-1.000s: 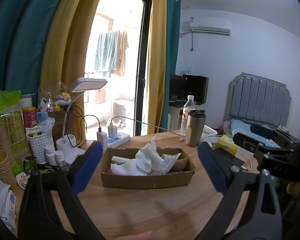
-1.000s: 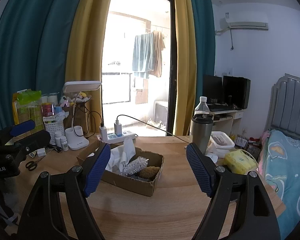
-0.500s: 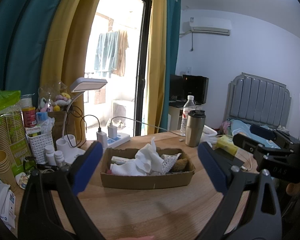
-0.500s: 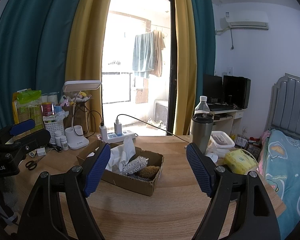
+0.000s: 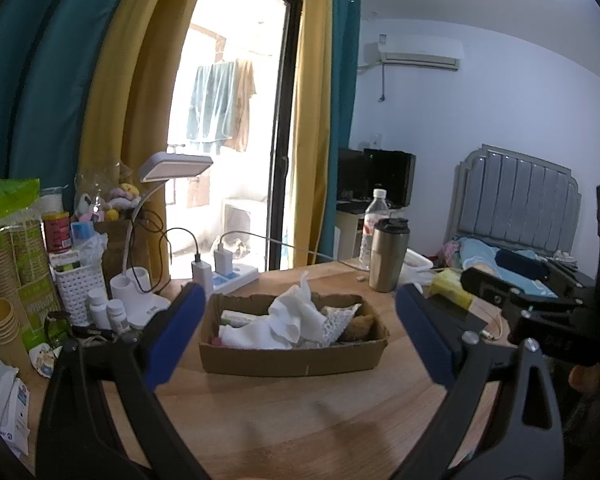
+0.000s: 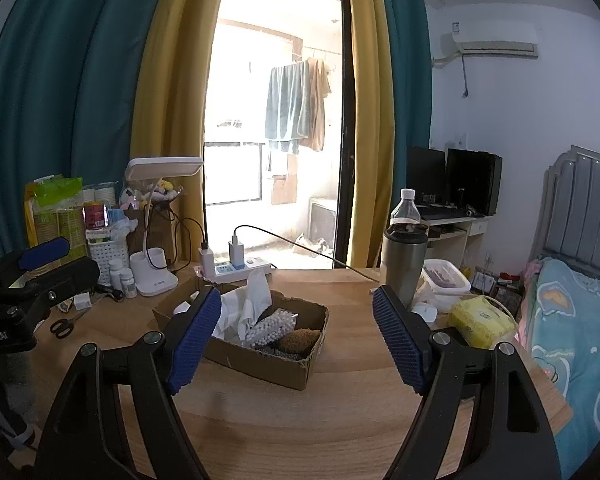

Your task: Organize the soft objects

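Note:
A shallow cardboard box (image 5: 292, 360) (image 6: 268, 364) sits mid-table. It holds a crumpled white cloth (image 5: 288, 320) (image 6: 244, 308), a white netted piece (image 6: 270, 326) and a brown sponge (image 6: 300, 342). My left gripper (image 5: 300, 340) is open and empty, held above the table in front of the box. My right gripper (image 6: 296, 342) is open and empty, in front of the box from the right side. The left gripper's fingers (image 6: 40, 268) show at the left of the right wrist view. The right gripper's fingers (image 5: 512, 292) show at the right of the left wrist view.
A steel tumbler (image 6: 402, 264) and a water bottle (image 6: 406, 208) stand at the back right. A yellow pack (image 6: 480, 320) and a plastic tub (image 6: 444, 284) lie right. A desk lamp (image 5: 148, 240), power strip (image 5: 232, 276), pill bottles, paper cups (image 5: 0, 320) and scissors (image 6: 62, 326) crowd the left. A bed (image 6: 580, 320) is beyond the table's right edge.

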